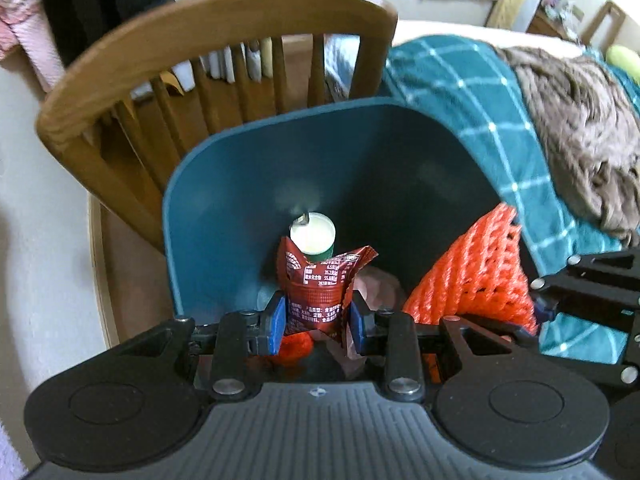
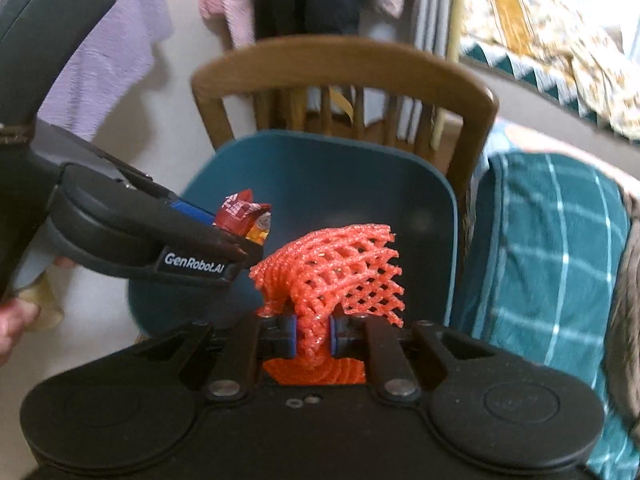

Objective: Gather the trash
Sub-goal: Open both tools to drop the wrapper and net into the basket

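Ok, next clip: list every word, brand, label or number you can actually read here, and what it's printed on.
"GenRobot.AI": white lettering on the side of the left gripper, seen from the right wrist camera.
Red snack wrapper, clamped in the left gripper: dense white print with numbers, too small and blurred to read.
Orange foam net, blue bin: no text visible.

Lower part of red wrapper (image 1: 316,292) hidden behind left gripper (image 1: 317,316) body. Bin (image 1: 224,216) floor mostly covered, near rim cut off by housing. Pinkish scrap (image 1: 380,286) inside too blurred to identify. Wrapper print unreadable.
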`<act>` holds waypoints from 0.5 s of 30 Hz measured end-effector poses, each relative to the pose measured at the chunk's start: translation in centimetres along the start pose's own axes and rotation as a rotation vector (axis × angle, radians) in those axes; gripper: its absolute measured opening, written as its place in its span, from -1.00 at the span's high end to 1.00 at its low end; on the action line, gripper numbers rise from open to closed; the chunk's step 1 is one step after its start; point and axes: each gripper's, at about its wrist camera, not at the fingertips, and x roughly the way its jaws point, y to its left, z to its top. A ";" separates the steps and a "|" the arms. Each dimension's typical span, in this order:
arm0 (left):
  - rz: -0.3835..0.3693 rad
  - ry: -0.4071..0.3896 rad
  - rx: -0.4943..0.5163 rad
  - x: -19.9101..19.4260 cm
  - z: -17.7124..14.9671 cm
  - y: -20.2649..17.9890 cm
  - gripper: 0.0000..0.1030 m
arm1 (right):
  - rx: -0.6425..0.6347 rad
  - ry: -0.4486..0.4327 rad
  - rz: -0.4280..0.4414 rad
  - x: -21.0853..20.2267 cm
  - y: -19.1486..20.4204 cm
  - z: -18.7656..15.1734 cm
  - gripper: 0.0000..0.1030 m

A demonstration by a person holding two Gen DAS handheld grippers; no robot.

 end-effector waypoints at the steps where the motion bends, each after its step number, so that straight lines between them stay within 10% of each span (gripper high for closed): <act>1: -0.003 0.014 0.012 0.7 0.0 0.0 0.39 | 0.002 0.012 -0.010 0.5 0.0 -0.1 0.73; 15: -0.041 0.123 0.098 4.8 -1.0 -0.4 0.29 | 0.050 0.120 -0.035 3.3 0.2 -1.2 0.44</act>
